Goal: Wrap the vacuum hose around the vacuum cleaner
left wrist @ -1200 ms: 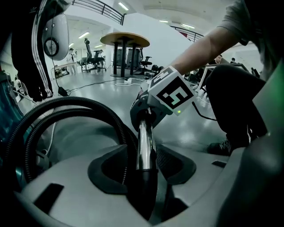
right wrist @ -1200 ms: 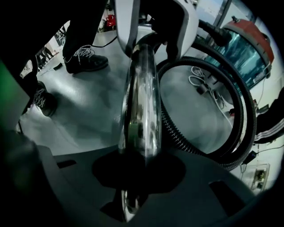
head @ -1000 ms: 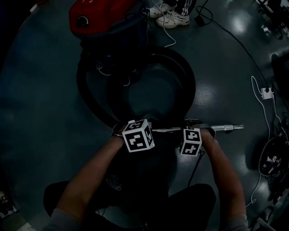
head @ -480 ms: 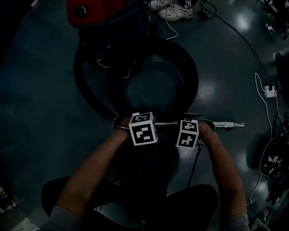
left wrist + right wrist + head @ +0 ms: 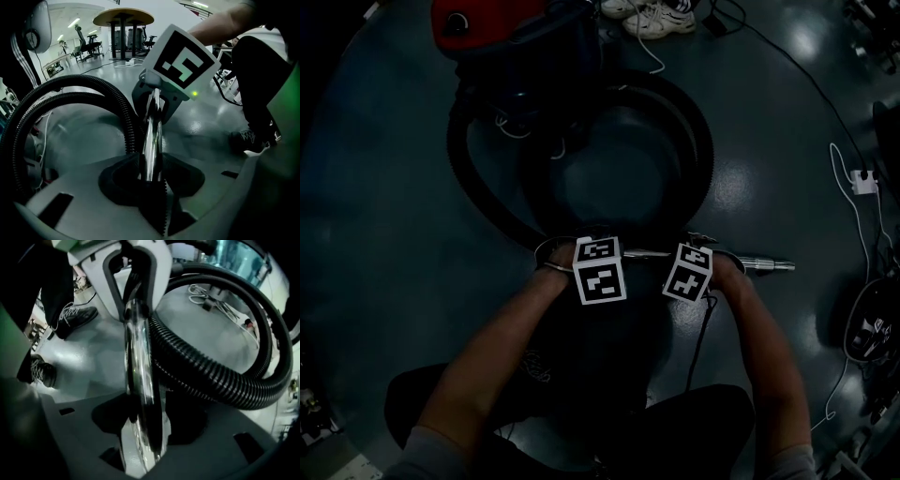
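The red vacuum cleaner (image 5: pixel 511 28) stands at the top of the head view. Its black ribbed hose (image 5: pixel 703 141) lies in a wide loop on the floor in front of it. A shiny metal wand (image 5: pixel 764 265) lies level below the loop, across both grippers. My left gripper (image 5: pixel 600 270) has its jaws closing, and the pads sit tight against the wand (image 5: pixel 152 136). My right gripper (image 5: pixel 689 272) is opening its jaws; the wand (image 5: pixel 140 380) runs between them with the hose (image 5: pixel 211 376) curling off to the right.
A person's white sneakers (image 5: pixel 652 14) stand beyond the vacuum. White cables and a plug (image 5: pixel 862 183) trail along the right side of the floor. My own knees fill the bottom edge. A round table (image 5: pixel 123 18) and office chairs stand far off.
Both marker cubes have risen slightly and the right one has tilted. The wand's free tip has slid a little left. The vacuum sits higher in the head view.
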Demonstrator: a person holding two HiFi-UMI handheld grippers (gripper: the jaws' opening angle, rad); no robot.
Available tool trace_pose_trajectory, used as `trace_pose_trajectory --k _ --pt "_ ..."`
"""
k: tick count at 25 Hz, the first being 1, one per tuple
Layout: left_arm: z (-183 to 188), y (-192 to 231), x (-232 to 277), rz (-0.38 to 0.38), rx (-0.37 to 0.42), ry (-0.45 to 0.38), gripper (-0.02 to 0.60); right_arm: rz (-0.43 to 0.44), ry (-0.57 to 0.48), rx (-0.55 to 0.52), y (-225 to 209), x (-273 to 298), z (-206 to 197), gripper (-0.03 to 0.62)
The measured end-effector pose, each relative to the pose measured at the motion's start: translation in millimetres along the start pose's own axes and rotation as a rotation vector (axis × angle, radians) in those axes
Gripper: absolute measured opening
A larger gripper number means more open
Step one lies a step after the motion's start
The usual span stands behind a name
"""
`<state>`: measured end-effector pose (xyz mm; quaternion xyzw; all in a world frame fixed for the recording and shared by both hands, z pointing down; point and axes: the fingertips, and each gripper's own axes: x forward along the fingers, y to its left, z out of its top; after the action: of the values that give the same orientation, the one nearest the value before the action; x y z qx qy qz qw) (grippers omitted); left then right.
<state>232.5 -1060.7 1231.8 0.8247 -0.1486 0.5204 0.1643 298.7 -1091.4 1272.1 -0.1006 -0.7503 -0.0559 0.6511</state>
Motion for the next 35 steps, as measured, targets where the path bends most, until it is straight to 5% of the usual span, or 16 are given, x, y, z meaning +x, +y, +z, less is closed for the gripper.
trace_pose_trajectory --k 12,19,22,26,28,31,33,35 --pt "-2.4 3.2 1.7 0.013 -0.012 0.044 0.156 -0.109 -0.175 0.221 -16.1 -51.3 -23.9 0.252" --pt "-7.5 5.3 -1.1 -0.025 0.050 0.116 0.156 -0.193 -0.493 0.491 -44.3 -110.7 -18.3 0.252" --pt "-9.3 4.6 -7.3 -0.041 0.062 0.136 0.156 -0.183 -0.599 0.513 -42.3 -127.6 -8.0 0.250" --pt "-3.8 4.9 -23.7 -0.044 0.158 0.166 0.156 -0.190 -0.593 0.509 -36.1 -125.5 -1.0 0.247" --pt "4.8 10.1 -36.4 -0.043 0.132 0.132 0.156 -0.223 -0.581 0.512 -34.7 -126.4 3.1 0.200" --pt "22.4 24.1 -61.5 0.022 0.119 0.057 0.155 -0.350 -0.598 0.556 -46.1 -146.3 1.4 0.009" --pt "37.6 31.2 -83.6 0.104 0.142 -0.002 0.142 -0.382 -0.636 0.608 -50.3 -168.5 0.7 0.005" --pt "48.5 31.4 -106.7 0.164 0.161 -0.039 0.051 -0.394 -0.649 0.641 -50.7 -190.7 2.4 0.003"
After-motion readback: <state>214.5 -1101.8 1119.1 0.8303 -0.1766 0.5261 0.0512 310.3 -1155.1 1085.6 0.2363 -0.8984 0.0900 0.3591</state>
